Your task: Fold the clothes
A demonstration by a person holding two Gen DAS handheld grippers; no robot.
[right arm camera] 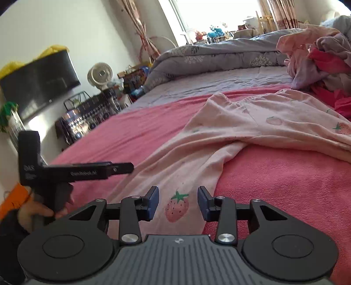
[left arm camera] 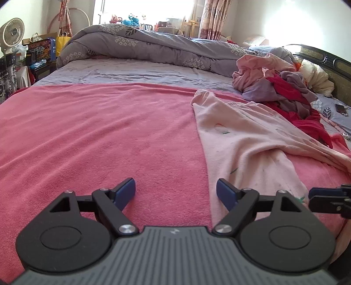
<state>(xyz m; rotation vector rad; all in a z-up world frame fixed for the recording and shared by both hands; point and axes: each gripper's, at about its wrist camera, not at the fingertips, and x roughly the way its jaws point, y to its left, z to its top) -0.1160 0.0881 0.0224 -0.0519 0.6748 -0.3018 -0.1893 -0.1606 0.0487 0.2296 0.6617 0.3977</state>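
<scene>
Pink strawberry garment (right arm camera: 219,140) lies between parted right gripper (right arm camera: 178,203); left gripper (left arm camera: 176,193) gapes.

This was a home bedroom. A bed (left arm camera: 131,72) with a rolled grey floral quilt (left arm camera: 140,43) filled the room, floral curtains (left arm camera: 216,18) framed the window at twelve o'clock, and a white fan (left arm camera: 12,32) stood at ten o'clock.

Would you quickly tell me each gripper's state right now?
Left gripper: open, holding nothing.
Right gripper: open over the pink pyjamas, gripping nothing.
</scene>
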